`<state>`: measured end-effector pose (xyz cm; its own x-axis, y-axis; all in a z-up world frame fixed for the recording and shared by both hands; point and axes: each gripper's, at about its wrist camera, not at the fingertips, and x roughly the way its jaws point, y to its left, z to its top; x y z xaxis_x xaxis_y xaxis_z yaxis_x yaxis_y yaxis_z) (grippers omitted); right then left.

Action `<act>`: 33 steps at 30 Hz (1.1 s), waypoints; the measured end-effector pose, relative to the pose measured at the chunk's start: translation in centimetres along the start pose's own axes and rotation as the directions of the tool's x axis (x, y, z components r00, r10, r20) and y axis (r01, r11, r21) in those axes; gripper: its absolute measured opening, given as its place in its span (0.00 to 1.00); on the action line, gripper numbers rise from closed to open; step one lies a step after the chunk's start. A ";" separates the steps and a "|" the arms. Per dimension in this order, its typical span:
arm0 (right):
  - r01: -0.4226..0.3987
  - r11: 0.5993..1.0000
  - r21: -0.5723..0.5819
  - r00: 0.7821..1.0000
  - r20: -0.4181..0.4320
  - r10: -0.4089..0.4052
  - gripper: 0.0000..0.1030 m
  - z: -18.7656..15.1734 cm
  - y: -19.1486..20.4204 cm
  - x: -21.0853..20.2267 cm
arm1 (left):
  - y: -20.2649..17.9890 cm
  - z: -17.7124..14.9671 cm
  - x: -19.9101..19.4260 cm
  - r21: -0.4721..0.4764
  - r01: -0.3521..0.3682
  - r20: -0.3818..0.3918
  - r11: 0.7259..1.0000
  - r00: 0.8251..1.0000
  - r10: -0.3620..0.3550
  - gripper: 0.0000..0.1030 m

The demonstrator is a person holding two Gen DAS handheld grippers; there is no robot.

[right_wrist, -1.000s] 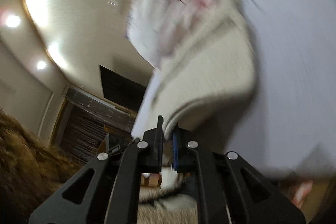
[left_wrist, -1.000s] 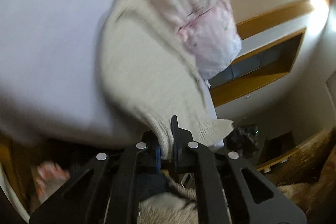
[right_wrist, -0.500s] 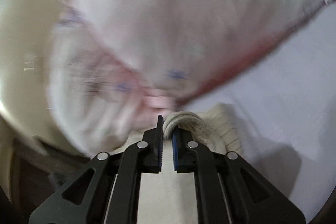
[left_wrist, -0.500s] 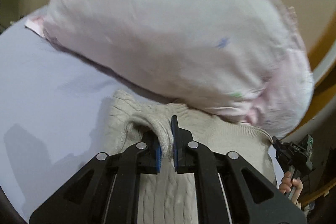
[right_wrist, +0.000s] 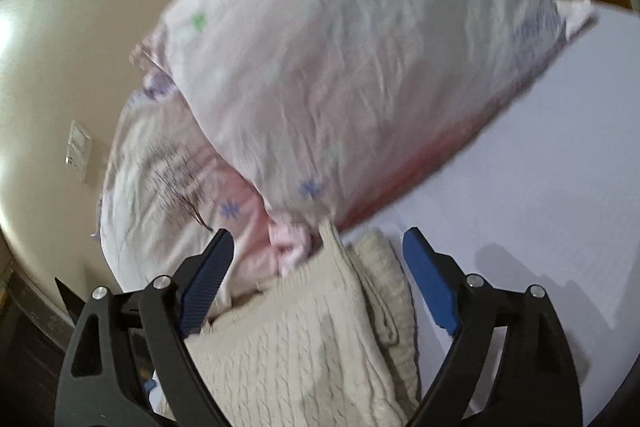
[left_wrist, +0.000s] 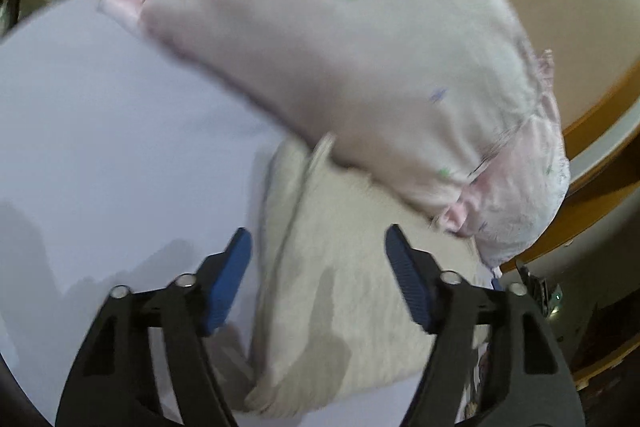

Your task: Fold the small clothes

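Lavender bedsheet (left_wrist: 100, 147) carried a big pale-pink flower-print pillow (left_wrist: 360, 59) lying partly over the folded cream cable-knit sweater (right_wrist: 304, 347), whose fold looked done and only tidying seemed left, left gripper (left_wrist: 318, 267) and right gripper (right_wrist: 318, 275) both splayed and empty, no container visible.

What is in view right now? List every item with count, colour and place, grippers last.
knit garment: one, cream, lying on the sheet below both grippers, its far end against the pillow.
pillow: one, pale pink-white with small green and purple marks, at the far side on the sheet.
sheet: one, pale lilac, under everything.
wall switch plate: one, beige, on the wall at left in the right wrist view.
wooden trim: amber-brown, at right behind the pillow.
left hand-held gripper: one, black with blue pads, open over the garment.
right hand-held gripper: one, black with blue pads, open over the garment.
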<state>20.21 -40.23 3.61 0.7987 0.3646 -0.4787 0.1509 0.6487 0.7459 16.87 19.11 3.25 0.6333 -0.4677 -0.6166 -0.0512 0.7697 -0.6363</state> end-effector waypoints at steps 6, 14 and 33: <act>-0.007 0.999 -0.031 1.000 -0.028 0.006 0.83 -0.5 0.0 -0.1 | 1.1 -2.6 3.3 -0.107 0.068 -0.081 0.992 0.994 -0.077 0.58; -0.047 0.998 -0.030 0.994 -0.098 0.044 0.83 -0.3 0.3 0.5 | 0.1 -4.0 3.9 -0.161 0.077 -0.037 0.984 0.996 -0.084 0.16; -0.104 0.991 0.080 0.977 -0.179 0.117 0.96 4.2 -3.9 -2.0 | -27.0 -7.7 15.5 0.010 0.632 -0.329 0.775 0.734 -0.594 0.39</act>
<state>20.47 -46.27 3.62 0.6934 0.5516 -0.4637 0.1138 0.5517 0.8263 22.12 -12.30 7.32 0.2415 -0.9435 -0.2267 0.3679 0.3052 -0.8783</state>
